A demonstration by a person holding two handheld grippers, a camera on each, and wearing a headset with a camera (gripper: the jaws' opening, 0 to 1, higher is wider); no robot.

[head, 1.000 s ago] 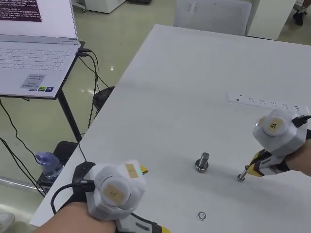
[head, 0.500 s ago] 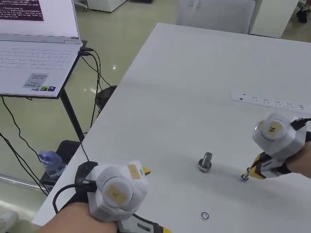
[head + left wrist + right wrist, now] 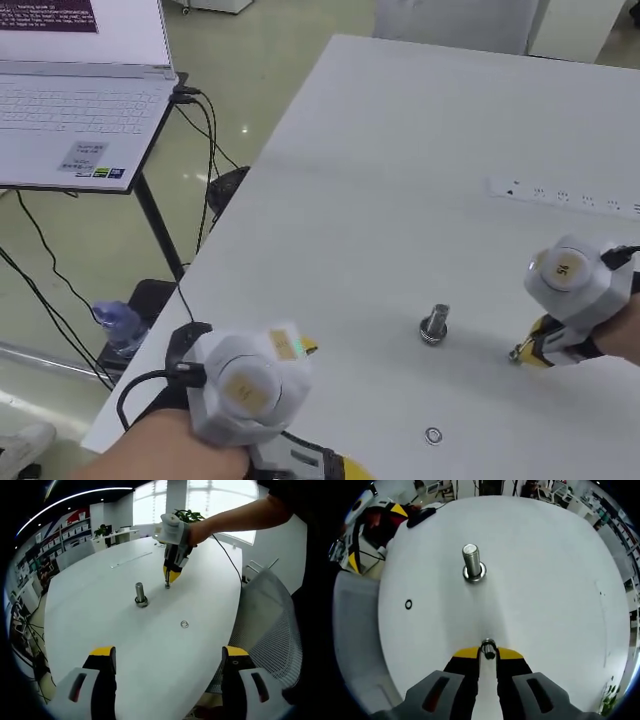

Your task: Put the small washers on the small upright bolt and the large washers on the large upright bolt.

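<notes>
Silver small upright bolt is clenched in the right tool, seemingly mid-fitting; left tool, released, should probably fetch the loose steel ring washer.

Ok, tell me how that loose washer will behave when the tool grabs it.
The loose washer lies flat on the smooth table, so it will probably skid when nudged. It looks thin and tiny, likely light and hard to pinch. Tipped on edge, it may roll.

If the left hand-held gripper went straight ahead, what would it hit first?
Probably the loose washer on the table, slightly right of its line; beyond, the small bolt in the right hand-held gripper. Height is unclear.
</notes>
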